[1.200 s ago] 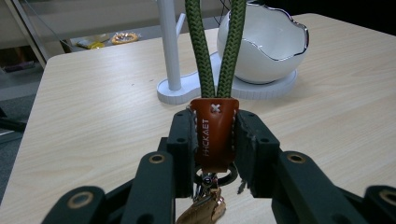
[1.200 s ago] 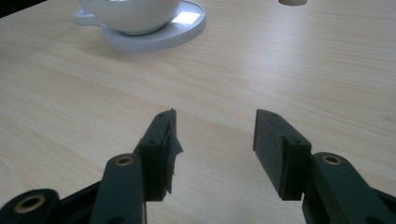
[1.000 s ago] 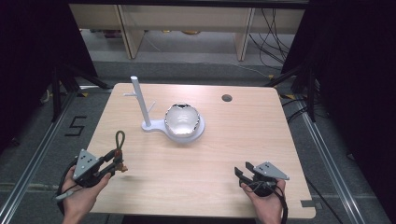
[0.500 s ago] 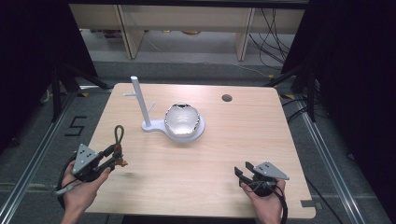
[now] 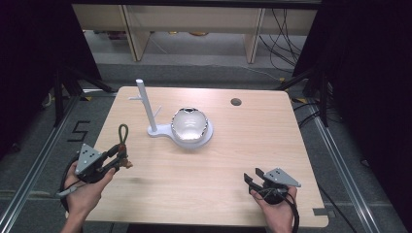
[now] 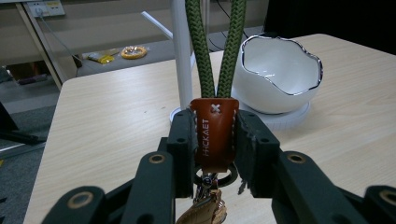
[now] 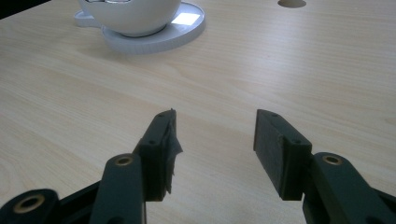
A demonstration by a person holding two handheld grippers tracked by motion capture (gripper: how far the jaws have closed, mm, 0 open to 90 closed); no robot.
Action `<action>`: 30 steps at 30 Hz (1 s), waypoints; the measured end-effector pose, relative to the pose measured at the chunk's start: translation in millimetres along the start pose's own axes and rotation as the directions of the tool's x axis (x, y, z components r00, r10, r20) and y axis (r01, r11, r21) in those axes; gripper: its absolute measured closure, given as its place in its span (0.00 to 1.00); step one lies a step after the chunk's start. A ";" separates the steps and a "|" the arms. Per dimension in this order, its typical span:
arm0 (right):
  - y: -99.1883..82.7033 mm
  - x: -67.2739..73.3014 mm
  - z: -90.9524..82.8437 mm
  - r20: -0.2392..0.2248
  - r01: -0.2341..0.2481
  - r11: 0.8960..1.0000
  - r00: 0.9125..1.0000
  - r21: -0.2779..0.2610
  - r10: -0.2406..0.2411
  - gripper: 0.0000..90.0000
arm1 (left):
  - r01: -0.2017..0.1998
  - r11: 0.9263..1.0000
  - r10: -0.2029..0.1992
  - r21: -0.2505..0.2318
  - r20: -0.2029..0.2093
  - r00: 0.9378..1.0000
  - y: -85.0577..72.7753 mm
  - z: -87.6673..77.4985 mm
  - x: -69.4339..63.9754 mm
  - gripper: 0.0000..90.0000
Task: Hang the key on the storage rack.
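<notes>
Across the pale wood-grain counter, smooth and matte with a round cable hole near its far edge, the work looks to be at the carrying step: a keychain is already gripped and lifted, and the slim white stand looks like its goal. The glossy white ceramic bowl with a wavy silver rim sits on the round white base shared with the thin white plastic post and its short side pegs. The left tool, near the counter's left edge, is clamped on the brown stitched-leather tab of the keychain, whose braided olive-green cord loop stands upright above the jaws; a small metal ring and brass-coloured clasp hang beneath. The right tool rests near the right front edge, its jaws standing wide with nothing between them; one rubbery pad looks torn and frayed.

Judging from this, the next move calls for raising the loop toward the post, keeping it upright, and threading it over a peg before easing the grip.
</notes>
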State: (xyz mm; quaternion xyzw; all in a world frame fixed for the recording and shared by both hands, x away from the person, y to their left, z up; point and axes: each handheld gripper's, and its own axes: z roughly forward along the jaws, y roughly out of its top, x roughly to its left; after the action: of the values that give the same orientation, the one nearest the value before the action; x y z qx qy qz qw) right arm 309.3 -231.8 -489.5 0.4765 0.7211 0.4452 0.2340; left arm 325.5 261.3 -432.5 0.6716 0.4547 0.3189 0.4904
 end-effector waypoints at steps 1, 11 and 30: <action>-1.0 1.7 1.7 0.002 -0.020 1.000 1.000 -0.008 0.020 0.56 | 0.000 1.000 0.000 -0.005 0.000 1.000 0.9 0.7 0.2 0.76; -0.7 4.0 0.8 -0.003 -0.052 0.999 0.999 0.002 0.052 0.56 | -0.002 1.000 0.001 -0.014 -0.003 1.000 10.1 5.5 1.7 0.76; 0.3 0.1 1.3 -0.012 -0.011 1.000 1.000 0.002 0.011 0.56 | 0.003 1.000 -0.003 -0.031 -0.002 1.000 20.3 15.7 5.2 0.76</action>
State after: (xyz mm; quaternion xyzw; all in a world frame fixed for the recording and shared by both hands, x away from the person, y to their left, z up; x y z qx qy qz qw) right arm 310.4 -231.2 -489.9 0.4779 0.7203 0.4486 0.2269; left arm 347.3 258.1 -418.3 0.6630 0.4512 0.3260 0.5006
